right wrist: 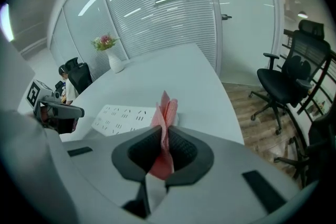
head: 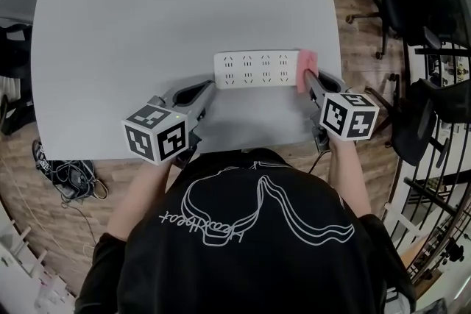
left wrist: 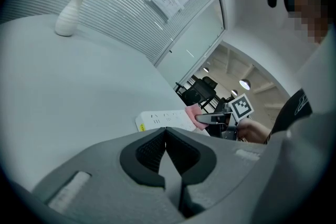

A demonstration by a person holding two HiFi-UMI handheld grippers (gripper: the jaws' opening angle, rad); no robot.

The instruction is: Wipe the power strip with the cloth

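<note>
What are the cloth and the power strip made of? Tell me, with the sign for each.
Cloth: probably soft pink fabric, matte; it folds and creases where pinched. Power strip: likely hard white plastic, smooth; rigid flat body with socket slots.

A white power strip (head: 257,69) lies flat on the grey table (head: 147,48), toward its near edge. Its long side runs left to right and its sockets face up (two rows of small slot openings). A pink cloth (head: 307,68), folded and bunched, touches the strip's right end and stands upright, pinched between the closed jaws of the right gripper (right wrist: 165,147).
</note>
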